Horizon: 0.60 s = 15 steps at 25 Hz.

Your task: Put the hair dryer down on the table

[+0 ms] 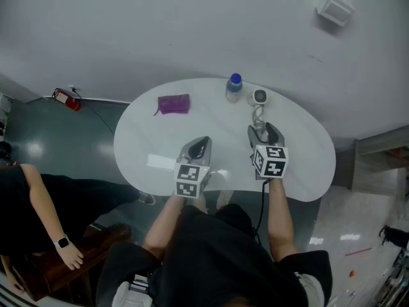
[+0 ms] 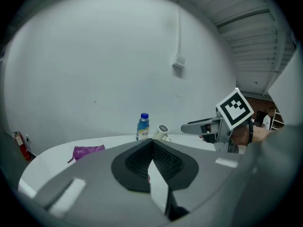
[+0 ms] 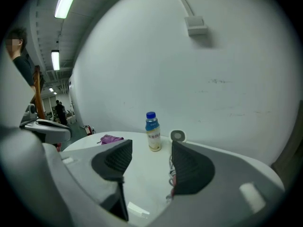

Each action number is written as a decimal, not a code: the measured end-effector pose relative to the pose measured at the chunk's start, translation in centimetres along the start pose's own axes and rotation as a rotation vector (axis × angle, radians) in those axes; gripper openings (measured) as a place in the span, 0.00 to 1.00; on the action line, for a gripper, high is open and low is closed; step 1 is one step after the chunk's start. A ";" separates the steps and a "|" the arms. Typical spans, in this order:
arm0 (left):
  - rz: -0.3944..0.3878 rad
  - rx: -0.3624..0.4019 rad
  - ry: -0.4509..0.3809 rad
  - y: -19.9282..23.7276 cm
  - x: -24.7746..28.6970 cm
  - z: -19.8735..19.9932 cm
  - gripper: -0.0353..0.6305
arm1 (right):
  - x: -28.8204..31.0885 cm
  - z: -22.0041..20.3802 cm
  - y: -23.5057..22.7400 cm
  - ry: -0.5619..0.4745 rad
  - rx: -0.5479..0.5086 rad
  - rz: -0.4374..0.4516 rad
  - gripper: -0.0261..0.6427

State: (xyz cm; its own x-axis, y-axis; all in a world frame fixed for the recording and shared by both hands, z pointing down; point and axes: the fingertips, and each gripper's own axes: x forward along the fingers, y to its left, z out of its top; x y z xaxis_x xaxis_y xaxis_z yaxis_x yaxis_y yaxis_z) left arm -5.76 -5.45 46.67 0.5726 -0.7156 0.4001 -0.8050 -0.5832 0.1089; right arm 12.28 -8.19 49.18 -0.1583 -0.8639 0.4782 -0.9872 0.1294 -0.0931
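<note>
Since the dryer [image 1: 259, 97] was already sitting on the table [image 1: 300, 155], out at about 1 o'clock on the top and just at the 3 o'clock side of the bottle [image 1: 234, 87], the put-down itself could pretty much be counted as done. The right gripper [image 1: 265, 132] was held above the near half of the table with its jaws spread wide and nothing pinched between them. Only bare tabletop and a bit of the cord [image 1: 257, 115] could be seen through the gap. The left gripper [image 1: 202, 142] was held at the right one's 9 o'clock, pads pressed together at the tips, nothing in them either. A pouch [image 1: 174, 103] was lying at 11 o'clock, well apart from all of it.

So the step in hand was judged to be the pull-away after letting go, not the placing. Not much would be called for next: both grippers taken back toward 6 o'clock, the right one kept clear of the cord. That cord was strung from the dryer toward it, so a snag could drag the dryer. Whether dryer and bottle were touching couldn't be told.
</note>
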 end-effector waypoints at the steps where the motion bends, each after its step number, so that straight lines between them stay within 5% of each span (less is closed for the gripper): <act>1: -0.002 0.004 -0.007 0.0 -0.4 0.3 0.06 | -0.7 0.5 0.4 -0.020 -0.005 -0.003 0.43; 15: -0.033 0.069 -0.119 -0.6 -6.5 3.6 0.06 | -9.9 4.3 6.0 -0.243 -0.034 -0.050 0.19</act>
State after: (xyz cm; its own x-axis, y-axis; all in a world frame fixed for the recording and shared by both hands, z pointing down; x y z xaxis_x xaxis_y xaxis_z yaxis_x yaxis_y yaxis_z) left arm -8.49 -1.81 40.76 0.6160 -0.7338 0.2866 -0.7752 -0.6292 0.0553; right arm 8.02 -1.01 40.14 -0.1044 -0.9608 0.2570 -0.9944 0.0964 -0.0436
